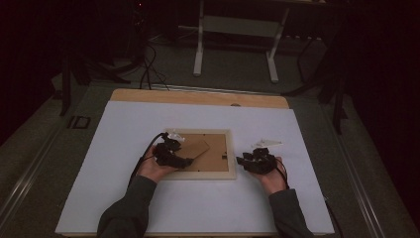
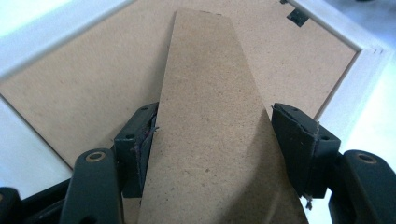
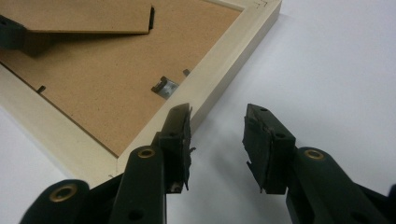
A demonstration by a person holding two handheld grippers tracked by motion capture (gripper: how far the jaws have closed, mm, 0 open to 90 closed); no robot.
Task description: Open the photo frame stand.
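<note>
A pale wooden picture frame [image 1: 232,154] lies face down on the white table, its brown backing board [image 3: 107,88] up. The backing's fold-out stand [image 2: 210,93], a long brown fibreboard strip, runs between the jaws of my left gripper [image 2: 212,140], which is shut on its two long edges. In the right gripper view the stand [image 3: 79,16] hovers tilted above the backing. In the high view my left gripper [image 1: 184,154] sits over the frame's left half. My right gripper [image 3: 217,135] is open and holds nothing, just off the frame's right rail [image 3: 219,65]; in the high view my right gripper [image 1: 241,160] points at that rail.
A metal hanger clip [image 3: 164,87] sits on the backing near the right rail. A small white scrap [image 1: 267,143] lies on the table beyond my right gripper. The white table surface [image 1: 198,208] ends in a wooden strip [image 1: 198,97] at the far side; desk legs [image 1: 198,49] stand beyond.
</note>
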